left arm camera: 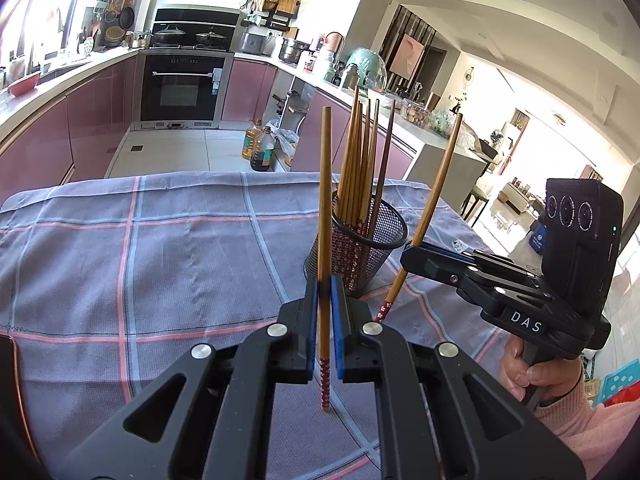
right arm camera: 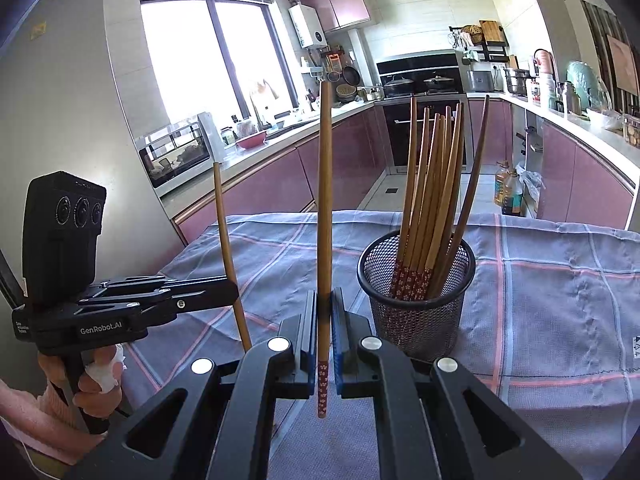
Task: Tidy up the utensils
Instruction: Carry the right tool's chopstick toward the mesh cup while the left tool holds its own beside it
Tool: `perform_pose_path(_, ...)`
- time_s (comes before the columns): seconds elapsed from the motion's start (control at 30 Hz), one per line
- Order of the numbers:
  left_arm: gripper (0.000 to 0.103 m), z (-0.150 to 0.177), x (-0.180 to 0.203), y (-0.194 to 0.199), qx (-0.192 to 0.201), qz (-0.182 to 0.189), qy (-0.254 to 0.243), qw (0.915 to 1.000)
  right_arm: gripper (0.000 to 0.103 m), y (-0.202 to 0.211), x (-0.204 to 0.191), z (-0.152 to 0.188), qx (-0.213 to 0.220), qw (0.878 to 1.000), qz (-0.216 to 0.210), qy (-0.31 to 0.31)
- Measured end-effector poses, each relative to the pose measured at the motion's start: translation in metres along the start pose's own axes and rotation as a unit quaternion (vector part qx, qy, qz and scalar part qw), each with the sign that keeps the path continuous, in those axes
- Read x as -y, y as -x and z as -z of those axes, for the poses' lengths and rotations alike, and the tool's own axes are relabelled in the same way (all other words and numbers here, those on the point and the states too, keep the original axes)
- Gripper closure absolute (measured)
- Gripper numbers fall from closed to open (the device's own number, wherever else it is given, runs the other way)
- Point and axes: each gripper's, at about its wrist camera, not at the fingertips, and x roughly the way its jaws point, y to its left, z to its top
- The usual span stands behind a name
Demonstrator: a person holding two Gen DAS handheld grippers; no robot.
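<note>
Wrist views, both grippers [left arm camera: 324, 292] [right arm camera: 325, 304] clamp chopsticks [left arm camera: 325, 208] [right arm camera: 325, 200]

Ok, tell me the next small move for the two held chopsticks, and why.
Probably carry the right hand-held gripper over the mesh cup and release. Its chopstick is clamped upright beside the cup, where the others already stand; the left hand-held gripper follows with its own.

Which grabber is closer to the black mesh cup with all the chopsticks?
Hard to tell. The left gripper is just left of the mesh cup; the right gripper is just right of it. Each pinches one chopstick.
</note>
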Motion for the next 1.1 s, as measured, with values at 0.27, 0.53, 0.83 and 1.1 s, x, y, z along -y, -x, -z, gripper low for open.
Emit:
perform_pose_path(0.27, 0.096, -0.0011, -0.0006, -0.0009, 0.002, -0.001, 0.0, 1.0, 0.097, 0.002, -0.0016, -0.0003, 0.003, 1.0, 0.003, -0.001)
perform_pose_path(0.53, 0.096, -0.0012, -0.0004, -0.0003, 0.004, -0.001, -0.001, 1.0, 0.097, 0.0016, -0.0014, -0.0006, 0.006, 1.0, 0.004, -0.001)
perform_pose_path(0.83, 0.096, -0.0038, 0.0001, 0.0006, 0.007, -0.002, -0.004, 1.0, 0.097, 0.0025, -0.0009, -0.0017, 0.008, 1.0, 0.004, -0.002)
perform_pose_path(1.1, 0.096, -0.0058, 0.0003, 0.0014, 0.009, -0.002, -0.007, 0.9999, 0.097, 0.0032, -0.0041, -0.0037, 0.013, 1.0, 0.006, -0.002)
